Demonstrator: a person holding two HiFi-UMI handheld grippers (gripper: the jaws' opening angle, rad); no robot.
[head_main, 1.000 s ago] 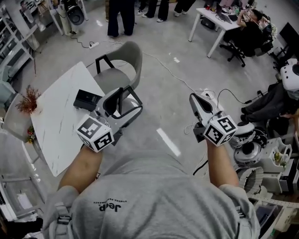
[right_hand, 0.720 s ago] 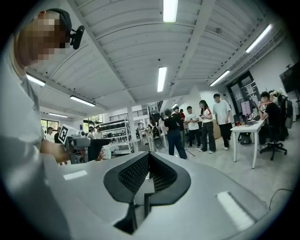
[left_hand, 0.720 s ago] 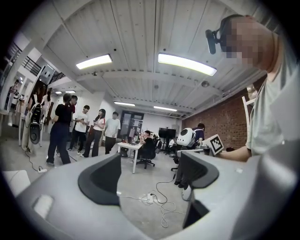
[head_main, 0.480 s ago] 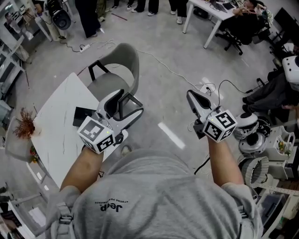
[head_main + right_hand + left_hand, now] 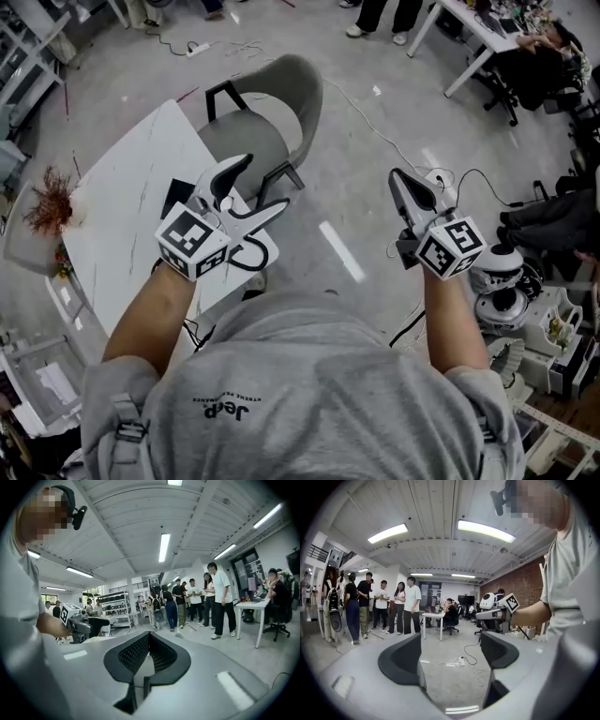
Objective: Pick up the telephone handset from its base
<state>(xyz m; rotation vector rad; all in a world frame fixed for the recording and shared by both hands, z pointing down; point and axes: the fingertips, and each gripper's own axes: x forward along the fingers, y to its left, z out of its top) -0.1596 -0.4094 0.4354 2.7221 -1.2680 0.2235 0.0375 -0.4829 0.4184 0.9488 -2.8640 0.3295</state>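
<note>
The black telephone [image 5: 173, 197] lies on the white marble table [image 5: 117, 225] at the left of the head view. My left gripper [image 5: 262, 183] hangs in front of it and hides most of it, so the handset cannot be made out. That gripper is open and empty, held above the table's right edge; in the left gripper view [image 5: 450, 651] only floor shows between the jaws. My right gripper [image 5: 398, 173] is shut on nothing, well to the right over bare floor, and its pads [image 5: 149, 653] meet in the right gripper view.
A grey chair [image 5: 272, 122] stands just behind the table. Dried red flowers [image 5: 52, 202] sit at the table's left end. White machines [image 5: 502, 281] and cables crowd the floor at the right. Several people [image 5: 379, 604] stand across the room near a white desk [image 5: 433, 618].
The head view has swung, so table and chair sit nearer and higher. My left gripper now covers the telephone that showed plainly before. The right gripper stays shut in much the same pose.
</note>
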